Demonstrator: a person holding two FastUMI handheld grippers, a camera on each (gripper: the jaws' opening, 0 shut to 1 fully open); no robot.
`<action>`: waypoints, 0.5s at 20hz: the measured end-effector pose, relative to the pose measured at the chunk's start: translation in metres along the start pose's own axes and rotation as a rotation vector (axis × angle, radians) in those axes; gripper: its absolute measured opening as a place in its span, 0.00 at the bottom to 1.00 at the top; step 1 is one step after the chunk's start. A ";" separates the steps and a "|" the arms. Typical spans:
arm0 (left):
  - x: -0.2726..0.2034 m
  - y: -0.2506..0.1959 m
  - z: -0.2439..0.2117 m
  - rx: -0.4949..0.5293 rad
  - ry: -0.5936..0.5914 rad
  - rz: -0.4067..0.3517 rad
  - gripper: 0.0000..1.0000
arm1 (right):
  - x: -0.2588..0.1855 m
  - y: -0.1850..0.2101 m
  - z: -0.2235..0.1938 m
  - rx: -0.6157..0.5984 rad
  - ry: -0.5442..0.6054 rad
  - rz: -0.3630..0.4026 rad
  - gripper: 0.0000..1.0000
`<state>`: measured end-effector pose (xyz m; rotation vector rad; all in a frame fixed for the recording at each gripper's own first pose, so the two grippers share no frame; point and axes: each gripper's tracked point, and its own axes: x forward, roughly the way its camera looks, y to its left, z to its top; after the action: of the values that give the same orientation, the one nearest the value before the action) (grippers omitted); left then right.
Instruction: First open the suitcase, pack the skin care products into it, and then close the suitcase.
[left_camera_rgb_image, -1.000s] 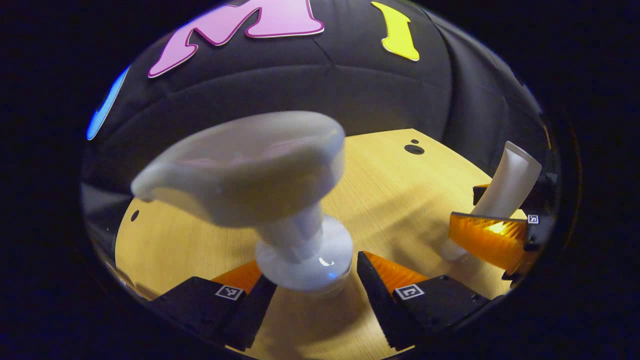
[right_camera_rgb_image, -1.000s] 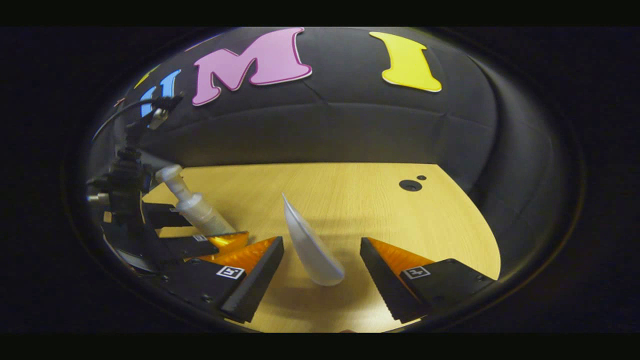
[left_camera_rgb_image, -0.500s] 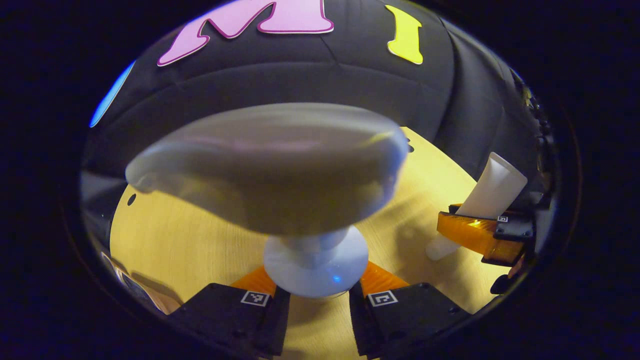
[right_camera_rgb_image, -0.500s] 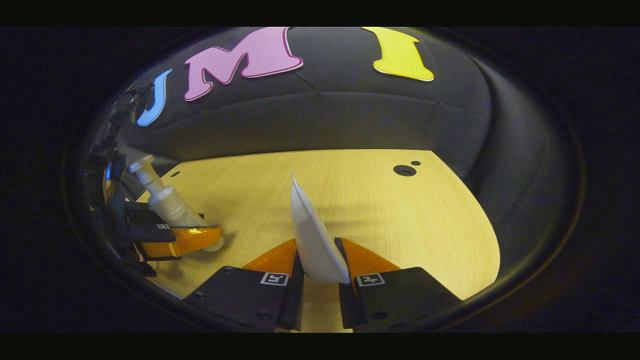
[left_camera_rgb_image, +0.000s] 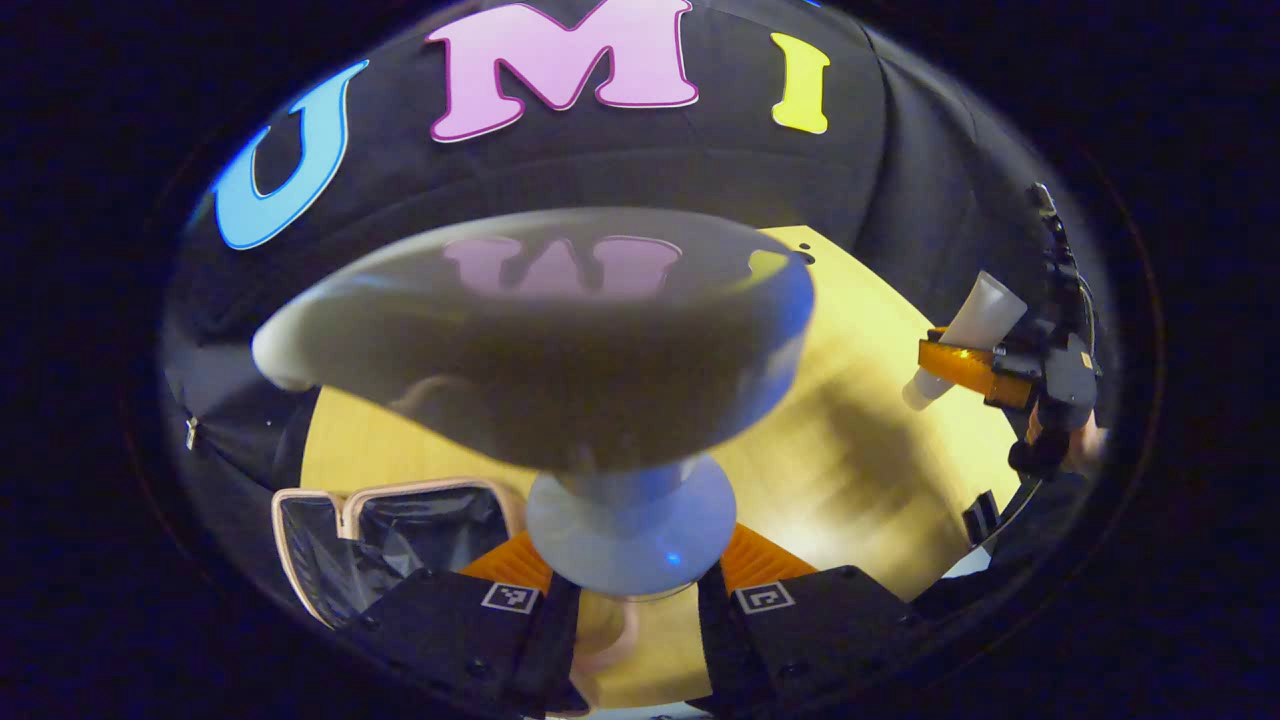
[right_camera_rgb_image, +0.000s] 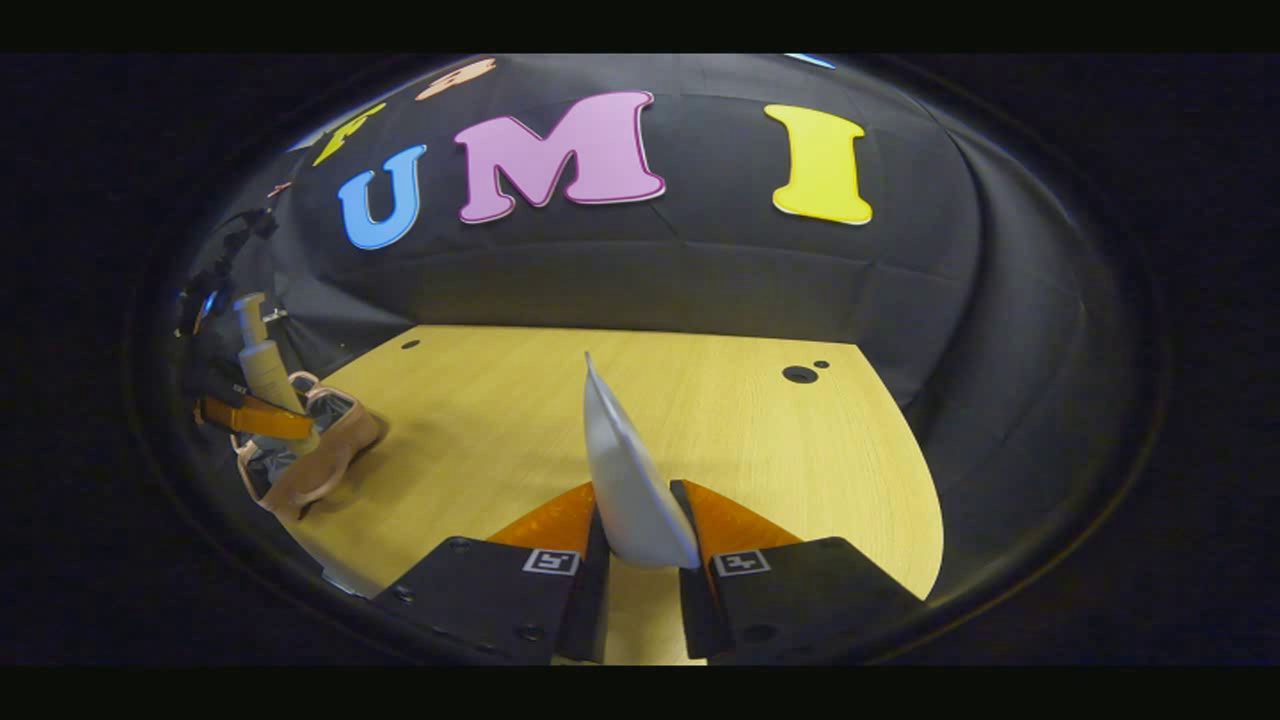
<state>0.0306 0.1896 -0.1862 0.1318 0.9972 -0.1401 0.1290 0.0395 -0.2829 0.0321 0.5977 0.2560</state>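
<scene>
Holding both products off the table, I see the risks mostly in the grips. My left gripper (left_camera_rgb_image: 632, 590) has its fingers closed on the neck of the pump bottle (left_camera_rgb_image: 560, 340), just under the collar, with the broad pump head looming straight ahead of the camera; that head hides much of what lies forward, so I could misjudge the drop into the suitcase (left_camera_rgb_image: 400, 530), which sits open just below and to the left of these fingers, pale rim around a dark lining. A smooth, round neck could also swivel or slide down between the pads if I tilt too fast. My right gripper (right_camera_rgb_image: 640, 545) is clamped on the lower end of the white tube (right_camera_rgb_image: 625, 470), which stands up and away from the fingers; pinched that low, I judge it may lever sideways or squeeze out. From the right gripper view the suitcase (right_camera_rgb_image: 310, 460) lies far off to the left, with the other gripper and bottle hovering over it, so bringing the tube across risks a bump between the two. The wooden table (right_camera_rgb_image: 700, 420) ahead is pale, with cable holes near its far edge, and the black cloth wall (right_camera_rgb_image: 700, 270) closes the booth behind it.
</scene>
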 end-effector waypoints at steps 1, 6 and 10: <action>-0.011 0.019 -0.016 -0.016 0.042 0.019 0.57 | -0.005 0.009 0.006 0.011 -0.011 0.007 0.29; -0.038 0.101 -0.089 -0.119 0.322 0.059 0.56 | -0.026 0.058 0.037 0.011 -0.091 0.009 0.33; -0.017 0.145 -0.155 -0.098 0.562 0.016 0.57 | -0.046 0.106 0.052 0.032 -0.130 0.034 0.33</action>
<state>-0.0809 0.3599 -0.2480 0.0898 1.5603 -0.0375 0.0973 0.1327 -0.2037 0.0894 0.4726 0.2751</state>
